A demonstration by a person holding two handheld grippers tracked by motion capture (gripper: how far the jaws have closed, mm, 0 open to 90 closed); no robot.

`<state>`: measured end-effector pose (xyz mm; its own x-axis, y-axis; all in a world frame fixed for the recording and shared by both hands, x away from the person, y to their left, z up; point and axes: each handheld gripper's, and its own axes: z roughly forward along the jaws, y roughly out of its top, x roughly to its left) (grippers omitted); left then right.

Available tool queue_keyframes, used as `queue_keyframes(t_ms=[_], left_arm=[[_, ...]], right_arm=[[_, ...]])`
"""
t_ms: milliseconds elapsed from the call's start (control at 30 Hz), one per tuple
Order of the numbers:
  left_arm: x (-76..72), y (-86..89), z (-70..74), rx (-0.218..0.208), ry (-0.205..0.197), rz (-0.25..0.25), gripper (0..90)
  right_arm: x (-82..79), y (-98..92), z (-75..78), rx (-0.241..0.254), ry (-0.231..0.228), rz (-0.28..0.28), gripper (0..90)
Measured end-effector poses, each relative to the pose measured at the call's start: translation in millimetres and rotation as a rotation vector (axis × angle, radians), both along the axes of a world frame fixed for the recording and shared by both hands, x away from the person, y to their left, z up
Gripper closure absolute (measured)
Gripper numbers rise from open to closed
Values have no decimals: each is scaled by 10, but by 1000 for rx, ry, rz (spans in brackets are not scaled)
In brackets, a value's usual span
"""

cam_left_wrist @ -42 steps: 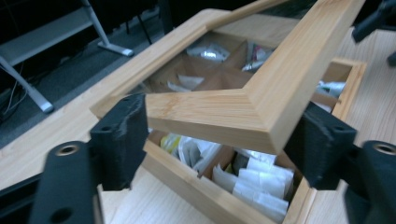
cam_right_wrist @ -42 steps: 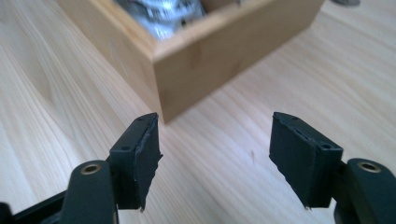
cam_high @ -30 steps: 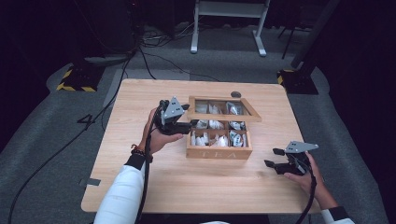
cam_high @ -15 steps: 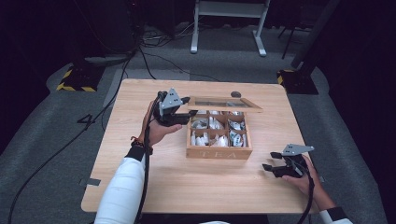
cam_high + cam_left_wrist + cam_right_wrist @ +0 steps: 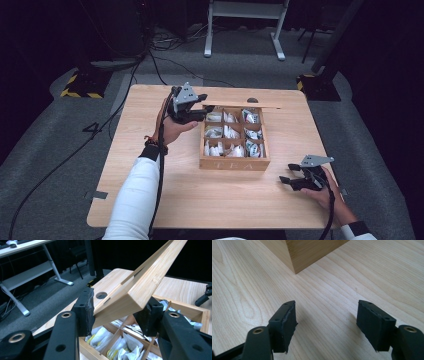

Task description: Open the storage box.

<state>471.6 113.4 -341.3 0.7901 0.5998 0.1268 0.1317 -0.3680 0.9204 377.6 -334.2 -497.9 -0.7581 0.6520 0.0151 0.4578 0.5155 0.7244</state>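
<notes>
Your left tongs [image 5: 116, 315], jaws just closing, clamped the tea box's [image 5: 234, 162] lid [image 5: 145, 280] at its left corner, the lid tilted up, long axis across the worktop [image 5: 200, 200]. Your right tongs [image 5: 325, 326] hovered wide open, holding nothing, near the box's front right corner.

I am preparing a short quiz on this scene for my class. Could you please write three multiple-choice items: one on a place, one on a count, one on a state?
1. Where on the table does the right gripper rest?
A. at the box's front right
B. behind the box
C. inside the box

2. How many compartments has the tea box?
A. four
B. six
C. nine

3. How is the lid?
A. flat shut
B. raised, clamped by the left gripper
C. lying off the box

Answers: 1 A, the high view shows it there. 2 C, three rows of three. 3 B, both pads press its tilted corner.
</notes>
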Motion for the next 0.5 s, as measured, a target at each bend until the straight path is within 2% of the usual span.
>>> queue_keyframes(t_ms=[167,500], left_arm=[[73,1,44,-4,-5,8,557],[198,18,97,-44,7,3,562]], right_arm=[[-3,12,-16,3,-7,-2,309],[-7,19,-56,13,-36,-3,253]])
